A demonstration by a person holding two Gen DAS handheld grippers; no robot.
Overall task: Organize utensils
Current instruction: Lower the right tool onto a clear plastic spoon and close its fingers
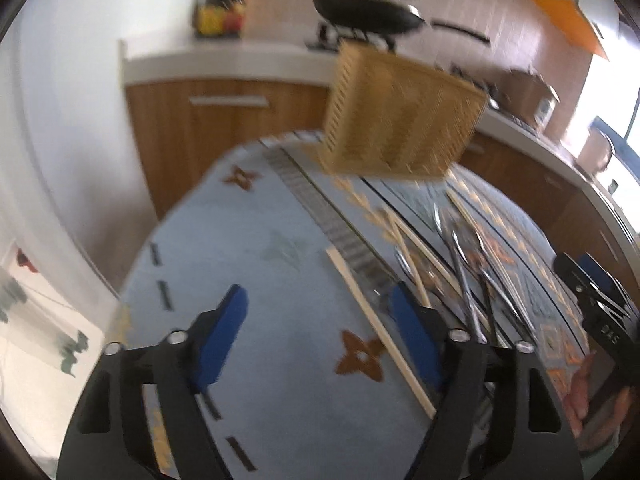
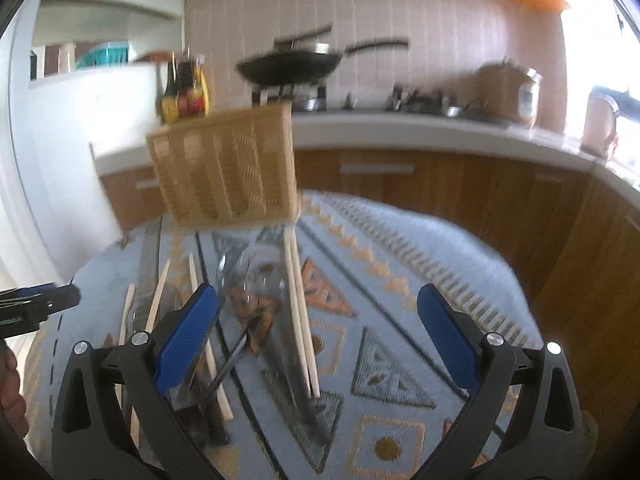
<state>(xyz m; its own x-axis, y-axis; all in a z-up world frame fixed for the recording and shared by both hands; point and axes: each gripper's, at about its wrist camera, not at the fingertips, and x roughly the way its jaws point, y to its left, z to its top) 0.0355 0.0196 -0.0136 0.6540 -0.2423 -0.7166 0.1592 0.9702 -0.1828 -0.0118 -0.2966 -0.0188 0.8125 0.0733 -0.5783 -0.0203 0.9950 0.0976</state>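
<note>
A white counter (image 2: pixel 400 128) tops wooden cabinets (image 2: pixel 440 184) at twelve o'clock. Tiled wall (image 2: pixel 400 8) behind; bright window (image 2: pixel 600 60) at two o'clock.

Daylight glare at right edge, heavy motion blur, perhaps overexposed, fisheye-warped edges

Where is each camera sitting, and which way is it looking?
Left wrist view: sits on the left gripper, looking down across the blue patterned tablecloth toward the wicker basket; its own open blue fingers show, and the right gripper at the edge.
Right wrist view: sits on the right gripper, facing the basket and kitchen counter; its open fingers and a hand show.
Both share the basket, the chopsticks, metal utensils and the black wok.
</note>
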